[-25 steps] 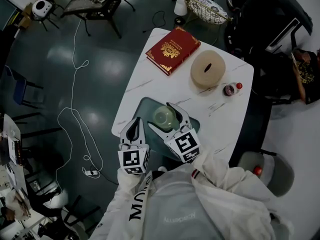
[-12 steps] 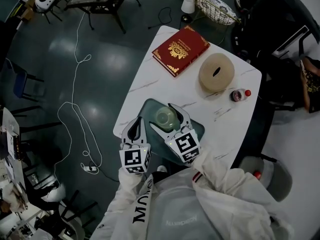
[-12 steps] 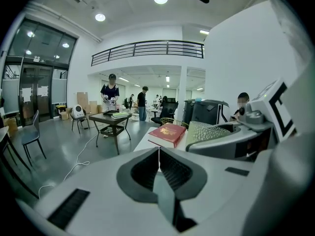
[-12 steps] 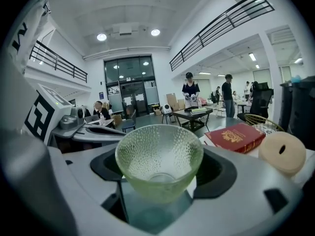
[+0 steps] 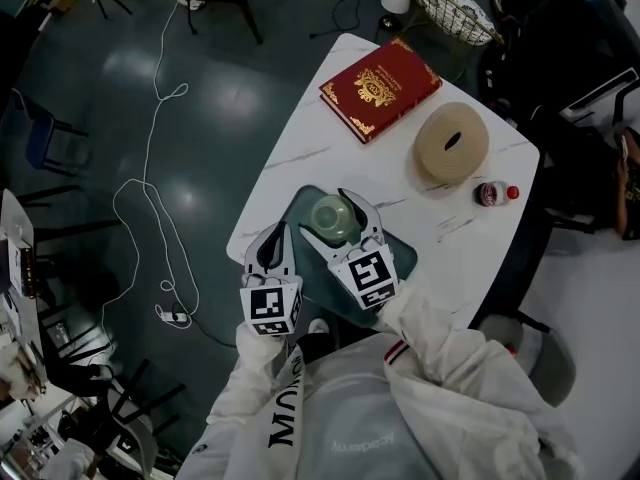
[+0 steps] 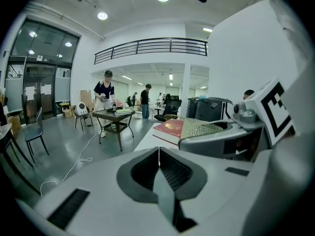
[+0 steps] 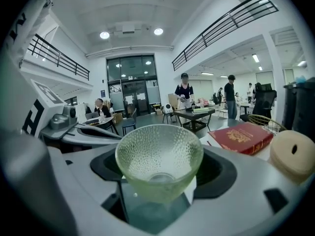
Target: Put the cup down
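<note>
A pale green dimpled glass cup sits between the jaws of my right gripper, which is shut on its sides. It is over a dark teal mat at the near edge of the white marble table. Whether the cup's base touches the mat I cannot tell. My left gripper is just left of it, at the table's near left edge, jaws shut together with nothing in them. The right gripper's body shows at the right of the left gripper view.
Farther along the table lie a red book, a beige round roll with a hole and a small bottle on its side. A wire basket stands beyond the table. A white cable trails on the floor at left.
The head view has shifted, so the table sits higher and further right in the frame. Both grippers and the cup keep their places over the mat.
</note>
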Available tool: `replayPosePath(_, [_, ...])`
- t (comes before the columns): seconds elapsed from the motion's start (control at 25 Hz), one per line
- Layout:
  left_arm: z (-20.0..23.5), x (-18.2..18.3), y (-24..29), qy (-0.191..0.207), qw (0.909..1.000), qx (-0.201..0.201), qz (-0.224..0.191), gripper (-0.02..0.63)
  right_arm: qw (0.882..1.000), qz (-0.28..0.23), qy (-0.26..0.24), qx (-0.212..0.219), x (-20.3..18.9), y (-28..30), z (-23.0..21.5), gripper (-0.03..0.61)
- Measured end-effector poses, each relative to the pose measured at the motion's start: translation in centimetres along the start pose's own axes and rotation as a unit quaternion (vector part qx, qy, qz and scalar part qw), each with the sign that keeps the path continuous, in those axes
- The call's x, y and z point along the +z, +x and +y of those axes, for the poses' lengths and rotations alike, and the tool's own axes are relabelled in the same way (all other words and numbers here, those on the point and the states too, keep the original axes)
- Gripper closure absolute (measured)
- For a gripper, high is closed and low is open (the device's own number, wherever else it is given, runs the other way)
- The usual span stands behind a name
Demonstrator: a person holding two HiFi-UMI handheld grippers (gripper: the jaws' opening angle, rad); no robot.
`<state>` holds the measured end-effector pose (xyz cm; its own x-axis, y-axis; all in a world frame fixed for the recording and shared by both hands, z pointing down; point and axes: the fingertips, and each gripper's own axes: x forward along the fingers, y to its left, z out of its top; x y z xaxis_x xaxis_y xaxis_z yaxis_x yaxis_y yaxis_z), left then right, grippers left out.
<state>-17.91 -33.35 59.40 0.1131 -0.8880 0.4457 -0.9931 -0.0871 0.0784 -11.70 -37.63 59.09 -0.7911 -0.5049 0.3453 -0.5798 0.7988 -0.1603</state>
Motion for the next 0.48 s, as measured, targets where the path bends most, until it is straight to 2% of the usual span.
replayPosePath(0.48, [1.7, -2.5, 1.9, -0.002, 0.9995, 0.024, 0.019, 0.600, 1.000, -0.008, -0.024, 0.008, -1.9, 2.9, -0.4, 0.183])
